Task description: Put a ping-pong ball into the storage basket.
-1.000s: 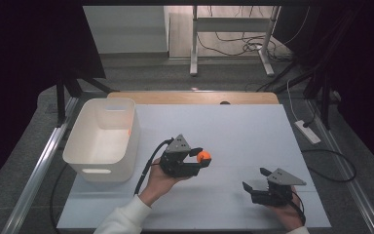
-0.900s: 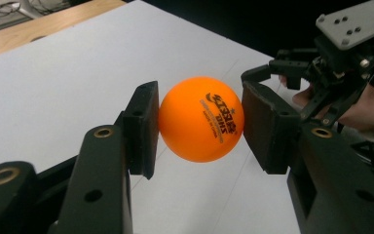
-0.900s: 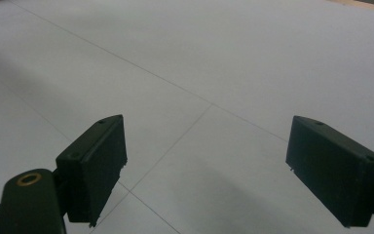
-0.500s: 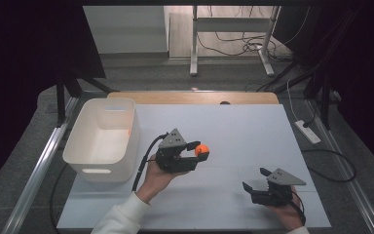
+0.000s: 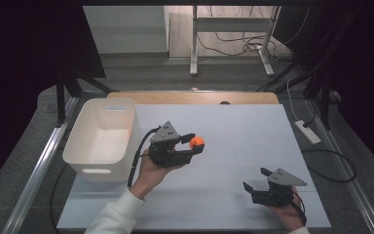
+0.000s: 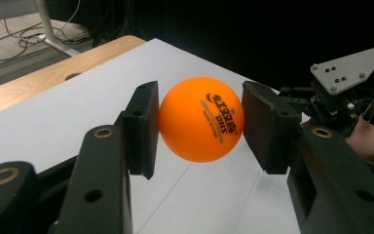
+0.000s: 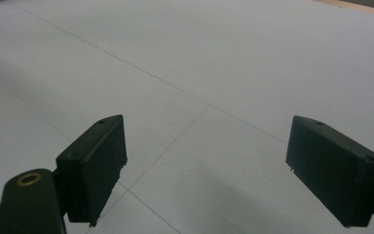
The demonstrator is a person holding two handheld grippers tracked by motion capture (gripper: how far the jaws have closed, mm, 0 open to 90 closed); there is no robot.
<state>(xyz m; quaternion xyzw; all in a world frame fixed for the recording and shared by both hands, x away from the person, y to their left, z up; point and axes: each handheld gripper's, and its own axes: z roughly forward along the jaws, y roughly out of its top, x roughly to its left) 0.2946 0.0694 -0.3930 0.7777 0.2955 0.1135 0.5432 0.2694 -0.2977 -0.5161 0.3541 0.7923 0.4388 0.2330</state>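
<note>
Left hand-held black two-jaw gripper [image 5: 195, 144] gripped a glossy orange table-tennis ball [image 6: 201, 118] between both jaw pads, raised above the pale grey table top [image 5: 233, 122], near the centre and just right of a white plastic rectangular bin [image 5: 103, 139]. Right black gripper [image 5: 256, 180] sat low near the front right corner, jaws spread wide, nothing between them. Wooden strip [image 5: 195, 97] ran along the far edge; metal rails [image 5: 39, 165] flanked the sides. Broad bare surface lay between the grippers. Left forearm in a white sleeve [image 5: 114, 217] angled up from the bottom, wrist turned rightward.
</note>
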